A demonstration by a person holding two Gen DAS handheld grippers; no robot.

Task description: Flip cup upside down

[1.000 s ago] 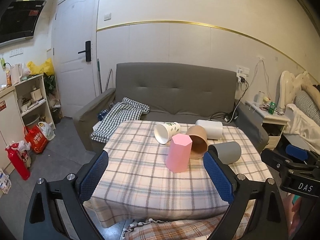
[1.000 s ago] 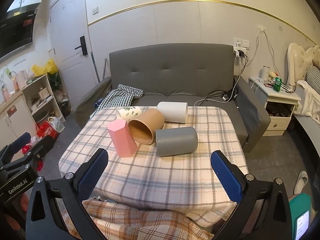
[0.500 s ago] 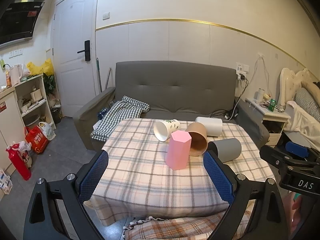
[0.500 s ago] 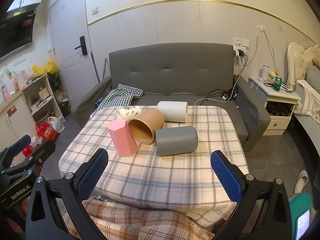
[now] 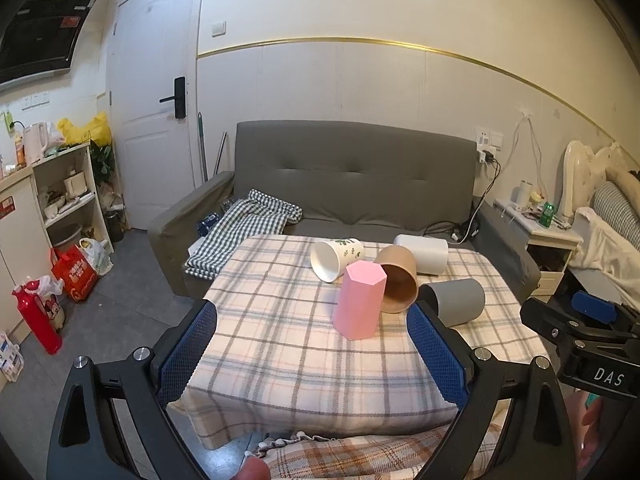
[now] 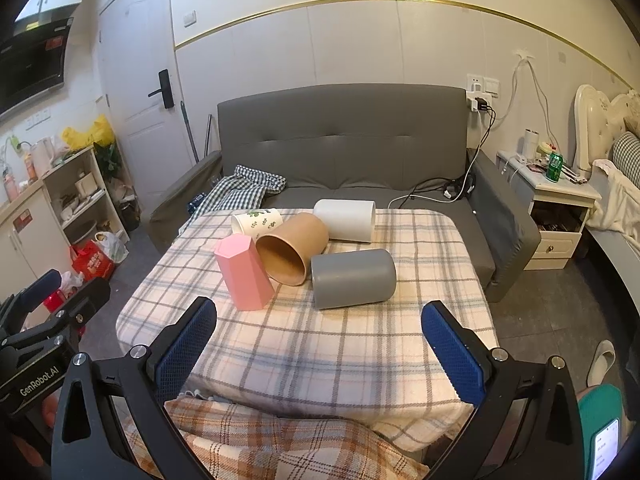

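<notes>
Several cups sit on a plaid-covered table. A pink hexagonal cup stands mouth down. A brown cup, a grey cup, a plain white cup and a leaf-print white cup lie on their sides. My left gripper is open and empty, short of the table's near edge. My right gripper is open and empty, held back from the cups.
A grey sofa with a checked cloth stands behind the table. A nightstand is at the right, shelves and a door at the left. A plaid blanket lies below the grippers.
The left wrist view has risen and pulled back slightly, so the table sits a little lower in frame. The right gripper and the cups have not visibly moved.
</notes>
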